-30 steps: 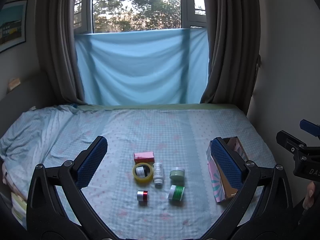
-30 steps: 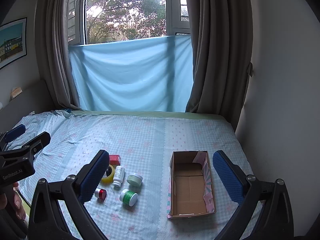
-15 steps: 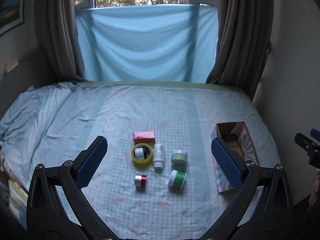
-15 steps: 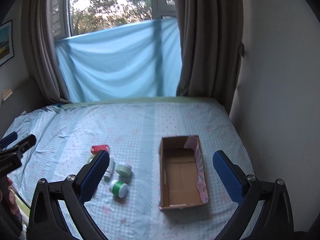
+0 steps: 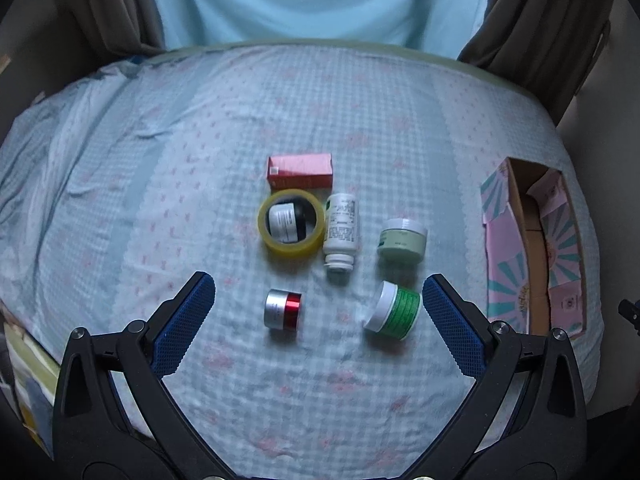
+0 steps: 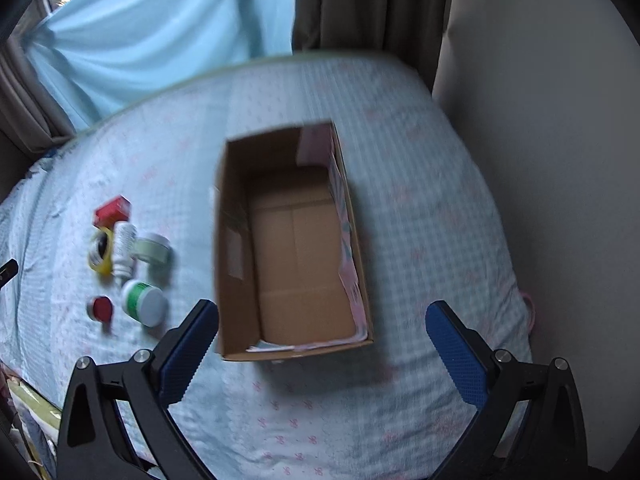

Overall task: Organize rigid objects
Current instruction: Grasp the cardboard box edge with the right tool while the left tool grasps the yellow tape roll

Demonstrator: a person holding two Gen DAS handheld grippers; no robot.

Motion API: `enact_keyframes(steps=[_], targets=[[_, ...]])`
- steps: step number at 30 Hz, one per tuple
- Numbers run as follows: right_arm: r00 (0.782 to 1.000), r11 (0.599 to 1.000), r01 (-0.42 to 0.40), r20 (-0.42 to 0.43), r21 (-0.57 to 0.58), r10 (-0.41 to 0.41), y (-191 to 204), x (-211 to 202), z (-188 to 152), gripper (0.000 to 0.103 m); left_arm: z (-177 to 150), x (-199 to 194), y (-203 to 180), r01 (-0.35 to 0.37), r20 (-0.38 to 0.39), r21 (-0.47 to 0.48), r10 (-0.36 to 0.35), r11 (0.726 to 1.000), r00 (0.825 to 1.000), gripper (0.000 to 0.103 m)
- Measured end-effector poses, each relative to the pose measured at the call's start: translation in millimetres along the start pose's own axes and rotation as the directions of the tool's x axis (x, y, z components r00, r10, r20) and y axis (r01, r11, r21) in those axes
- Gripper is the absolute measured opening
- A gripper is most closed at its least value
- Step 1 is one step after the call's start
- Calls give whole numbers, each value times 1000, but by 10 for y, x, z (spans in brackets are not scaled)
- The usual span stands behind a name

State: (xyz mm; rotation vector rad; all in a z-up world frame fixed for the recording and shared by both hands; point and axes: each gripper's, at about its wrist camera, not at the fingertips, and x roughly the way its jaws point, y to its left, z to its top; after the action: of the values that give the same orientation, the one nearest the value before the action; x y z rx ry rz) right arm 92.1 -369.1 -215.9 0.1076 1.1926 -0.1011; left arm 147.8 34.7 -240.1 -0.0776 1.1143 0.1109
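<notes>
- The left claw (image 5: 319,308) stood wide open above the bed, holding and touching nothing; the silver-and-red jar (image 5: 283,314) and the green-labelled jar (image 5: 394,311) lay on their sides between its blue pads (image 5: 182,324).
- The right claw (image 6: 322,336) was equally wide open and empty, hovering over the near end of the cardboard box (image 6: 294,240), its left pad overlapping the box's near corner in view; contact could not be told.
- Beyond the two near jars lay a white pill bottle (image 5: 340,230) on its side, just beside a roll of yellow tape (image 5: 291,222) ringed around a small dark jar (image 5: 286,222).
- A pale green jar (image 5: 402,239) stood upright to the right of the bottle, and a red carton (image 5: 300,171) lay just behind the tape.
- All rested on a bed (image 5: 160,160) with a pale blue checked sheet; the box sat well apart to the right of the cluster.
- Farther back hung a light blue cloth (image 5: 316,0) between brown curtains (image 5: 104,4).
- The right wrist view showed the box's bare brown floor and a plain wall (image 6: 540,100); the left view showed only its pink patterned side.
</notes>
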Motion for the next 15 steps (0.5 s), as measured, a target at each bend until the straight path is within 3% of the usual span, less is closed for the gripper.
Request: enact_keyframes(steps=[7,9,15], targets=[[980,996,-23,-194,85,39,-318,894,-37,96,117,1033,201,-20,-143,-31,15,999,990,103],[969,995,-27,-242,101,51,-356,1077,-71,81,125,1284,242,-32,-175,-7,30,999,984,103],[930,996,-6,-367,84,36,-374,1542,-194,65,121,1946,383,-52,-258,71,69,996,964,102]])
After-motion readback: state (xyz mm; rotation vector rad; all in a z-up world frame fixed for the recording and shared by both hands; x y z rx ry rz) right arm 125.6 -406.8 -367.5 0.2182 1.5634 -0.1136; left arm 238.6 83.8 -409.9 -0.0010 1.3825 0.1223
